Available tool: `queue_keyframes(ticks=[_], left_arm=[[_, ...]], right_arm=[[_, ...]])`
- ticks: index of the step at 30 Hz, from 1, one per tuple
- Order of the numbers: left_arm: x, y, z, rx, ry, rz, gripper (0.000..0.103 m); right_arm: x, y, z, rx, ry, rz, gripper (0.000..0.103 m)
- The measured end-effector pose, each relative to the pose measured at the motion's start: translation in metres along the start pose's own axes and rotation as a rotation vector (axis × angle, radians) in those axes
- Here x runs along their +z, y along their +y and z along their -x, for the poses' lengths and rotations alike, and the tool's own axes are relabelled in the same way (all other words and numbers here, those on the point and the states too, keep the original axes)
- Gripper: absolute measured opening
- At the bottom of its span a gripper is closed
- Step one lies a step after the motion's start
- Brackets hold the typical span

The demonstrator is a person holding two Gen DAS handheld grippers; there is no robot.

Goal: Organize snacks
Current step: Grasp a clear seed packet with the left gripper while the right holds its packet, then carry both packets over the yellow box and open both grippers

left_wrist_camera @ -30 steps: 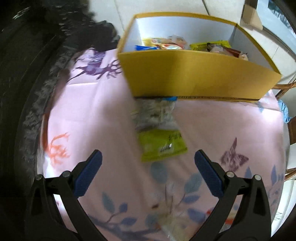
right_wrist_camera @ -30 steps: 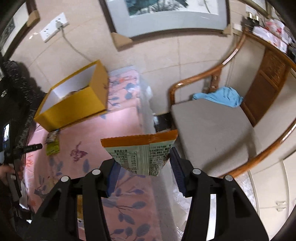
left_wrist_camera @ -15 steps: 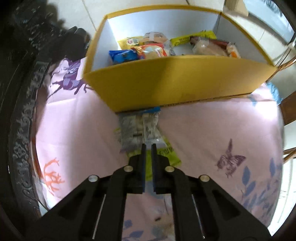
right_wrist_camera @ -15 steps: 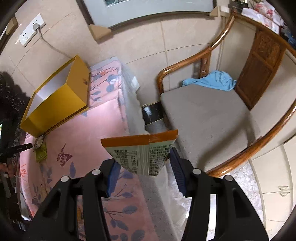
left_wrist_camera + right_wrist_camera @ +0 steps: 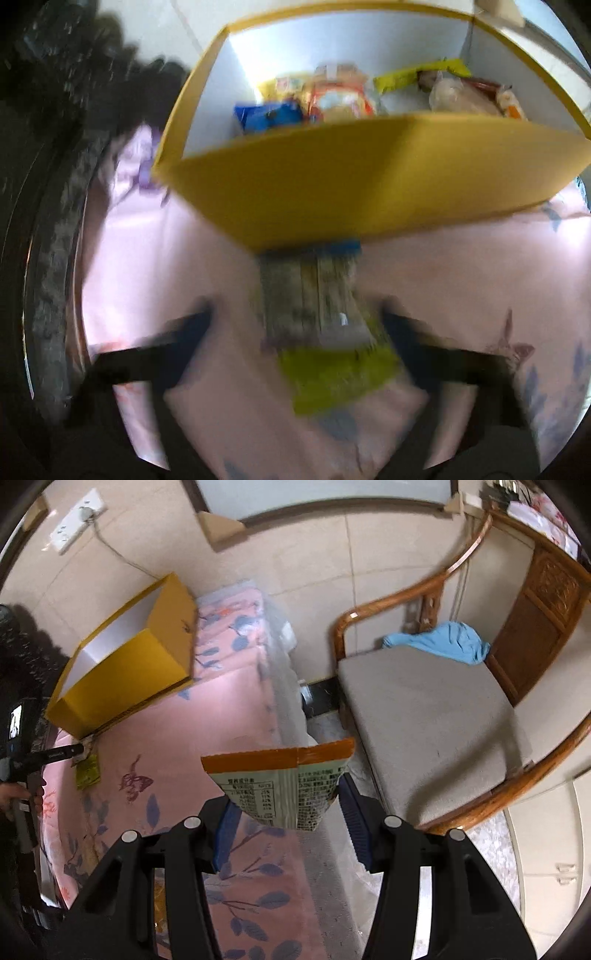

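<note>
Biggest thing in sight from the right wrist view is the wooden armchair with a grey seat cushion (image 5: 424, 716), its back cut off by the frame edge, with a crumpled blue cloth (image 5: 443, 642) in the rear corner of the seat. Beside it is the counter under a pink floral cloth (image 5: 166, 738), the near end hidden behind the black gripper frame.

On the counter sits the open yellow cardboard box with white inner walls (image 5: 369, 177). From the left wrist view its front wall hides the lower half of the snacks inside: a blue packet (image 5: 266, 114), an orange-and-white one (image 5: 340, 101) and a yellow-green one (image 5: 417, 74). All are smeared by blur, so no brand is readable.

Over to the right gripper (image 5: 288, 823): its jaws are clamped on an orange-topped, pale green snack packet (image 5: 280, 775), held in the air above the counter's edge. The back panel carries a printed table and dense small text, too fine to read.

The left gripper (image 5: 299, 328) is heavily blurred, but its jaws stand wide apart, one on each side of a clear greyish packet with a blue top edge (image 5: 310, 291), without touching it. That packet lies on the counter with its top tucked against the foot of the box, overlapping a lime-green packet (image 5: 332, 376) beneath. The print on both is a smear.

At the far left of the right wrist view, a person's hand (image 5: 18, 794) is only partly in frame.
</note>
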State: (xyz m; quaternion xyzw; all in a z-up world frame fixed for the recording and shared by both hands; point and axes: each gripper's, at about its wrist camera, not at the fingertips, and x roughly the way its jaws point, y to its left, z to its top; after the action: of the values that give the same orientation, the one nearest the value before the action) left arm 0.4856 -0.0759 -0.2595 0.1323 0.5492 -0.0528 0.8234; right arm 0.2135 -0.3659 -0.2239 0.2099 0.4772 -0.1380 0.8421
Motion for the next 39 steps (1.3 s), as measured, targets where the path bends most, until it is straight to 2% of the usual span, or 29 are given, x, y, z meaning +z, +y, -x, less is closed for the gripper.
queue_keyframes(ticks=[2, 3, 4, 6, 8, 9, 10, 11, 13, 14, 15, 18, 19, 20, 21, 23, 26, 30, 34, 37, 39], left_arm=[[0.003, 0.010, 0.001, -0.049, 0.051, 0.033, 0.010], [0.001, 0.012, 0.014, -0.102, 0.028, 0.017, 0.001], [-0.003, 0.012, 0.026, -0.115, -0.001, -0.001, 0.000], [-0.010, 0.014, 0.045, -0.084, -0.033, -0.056, 0.000], [-0.016, 0.016, 0.058, -0.083, -0.049, -0.067, 0.001], [-0.019, 0.017, 0.064, -0.084, -0.063, -0.067, 0.015], [-0.020, 0.017, 0.066, -0.075, -0.067, -0.068, 0.075], [-0.018, 0.017, 0.065, -0.035, -0.055, -0.069, 0.101], [-0.013, 0.014, 0.056, 0.025, -0.070, -0.075, 0.101], [-0.009, 0.011, 0.049, 0.022, -0.059, -0.092, 0.101], [-0.005, 0.008, 0.036, 0.026, -0.035, -0.109, 0.101], [-0.001, 0.002, -0.004, 0.108, 0.056, -0.142, 0.099], [0.000, 0.003, -0.013, 0.093, 0.066, -0.137, 0.062], [0.000, 0.006, -0.019, -0.027, 0.081, -0.096, 0.034], [0.001, 0.010, -0.017, -0.086, 0.086, -0.052, 0.034], [0.000, 0.010, 0.000, -0.167, 0.064, -0.068, 0.033], [-0.010, 0.008, 0.033, -0.135, 0.012, -0.126, 0.033], [-0.021, 0.017, 0.065, -0.136, -0.009, -0.103, 0.033], [-0.034, 0.006, 0.105, -0.164, -0.073, -0.098, 0.034], [-0.049, 0.007, 0.129, -0.107, -0.085, -0.030, 0.034], [-0.064, 0.009, 0.152, -0.131, -0.149, 0.036, 0.034]], right_arm=[[0.000, 0.004, -0.002, -0.008, 0.017, 0.018, 0.053], [-0.001, 0.009, 0.000, -0.003, 0.016, 0.038, 0.053], [-0.002, 0.014, 0.003, 0.006, 0.011, 0.058, 0.053], [-0.003, 0.026, 0.006, 0.039, 0.012, 0.091, 0.053], [-0.002, 0.037, 0.010, 0.085, 0.016, 0.114, 0.053], [-0.002, 0.042, 0.012, 0.104, 0.011, 0.127, 0.053], [-0.002, 0.048, 0.015, 0.117, 0.003, 0.143, 0.053], [-0.002, 0.054, 0.018, 0.129, -0.007, 0.160, 0.053], [-0.001, 0.058, 0.022, 0.141, -0.011, 0.171, 0.053], [-0.001, 0.059, 0.023, 0.141, -0.011, 0.171, 0.053], [-0.002, 0.058, 0.024, 0.137, -0.010, 0.165, 0.053], [0.000, 0.051, 0.025, 0.123, -0.011, 0.137, 0.053], [0.001, 0.048, 0.025, 0.114, -0.014, 0.124, 0.053], [0.002, 0.045, 0.023, 0.107, -0.014, 0.121, 0.053], [0.002, 0.043, 0.020, 0.091, -0.011, 0.121, 0.053], [-0.001, 0.041, 0.014, 0.051, 0.002, 0.138, 0.053], [-0.006, 0.041, 0.010, 0.069, 0.023, 0.142, 0.053], [-0.008, 0.045, 0.015, 0.129, 0.015, 0.142, 0.053], [-0.002, 0.049, 0.027, 0.160, -0.029, 0.151, 0.053], [0.006, 0.054, 0.040, 0.207, -0.074, 0.161, 0.053], [0.009, 0.060, 0.055, 0.223, -0.124, 0.186, 0.053]])
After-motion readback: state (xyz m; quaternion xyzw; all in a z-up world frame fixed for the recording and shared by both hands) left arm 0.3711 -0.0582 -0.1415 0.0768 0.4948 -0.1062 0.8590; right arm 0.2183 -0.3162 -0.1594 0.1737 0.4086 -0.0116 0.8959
